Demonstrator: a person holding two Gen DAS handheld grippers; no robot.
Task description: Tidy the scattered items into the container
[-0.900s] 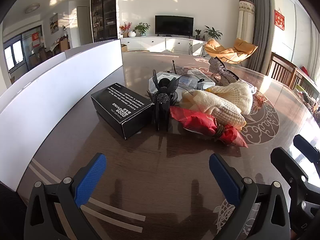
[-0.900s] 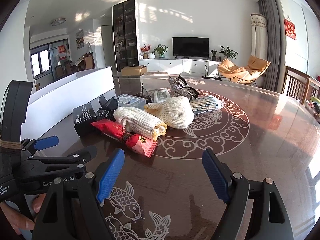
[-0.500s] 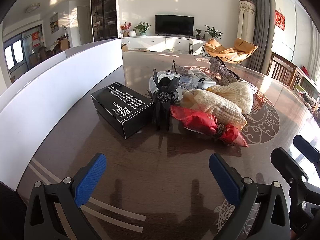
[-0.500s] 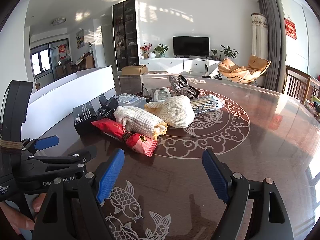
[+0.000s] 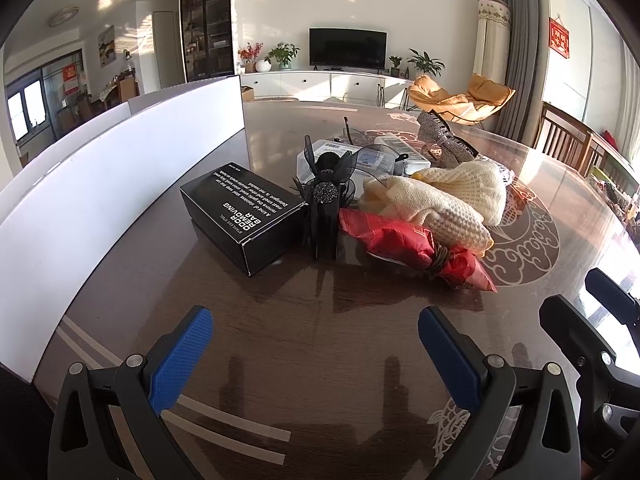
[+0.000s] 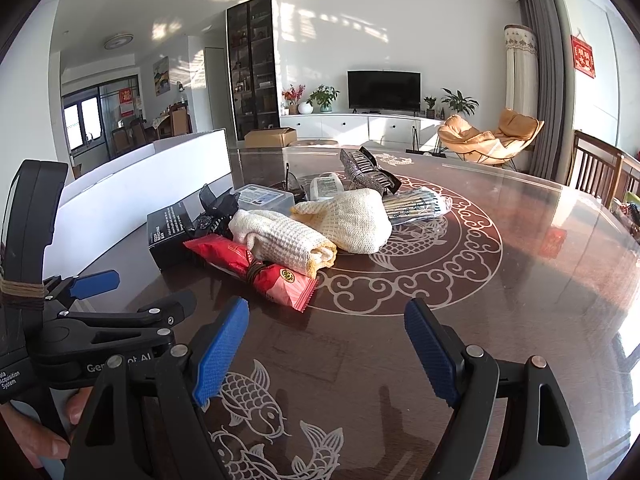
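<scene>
Left wrist view
Left gripper (image 5: 316, 340): jaws spread wide, nothing between the blue pads, held above the dark glossy table (image 5: 280, 320).
Container: the white box (image 5: 100, 192) stands ahead and to the left of this gripper, its long wall running away along the table edge.
Black carton (image 5: 244, 216): ahead, slightly left, printed "ODOR REMOVING BAR".
Black hair clip (image 5: 326, 204): straight ahead, upright, just beside the carton's right end.
Red snack packet (image 5: 404, 244): ahead and right, touching the rolled cream knit cloth (image 5: 436, 212) behind it.
Clear plastic cases (image 5: 360, 158): farther ahead, behind the clip.

Right wrist view
Right gripper (image 6: 326, 346): jaws wide apart, empty, over the fish pattern.
Pile: snack packet nearest, ahead and left; cream cloths behind it; a rhinestone clip (image 6: 366, 170) and a packet of sticks (image 6: 416, 204) beyond.
Container: far left, past the left gripper.
Hand (image 6: 36, 436): low left, gripping the left gripper's handle.
</scene>
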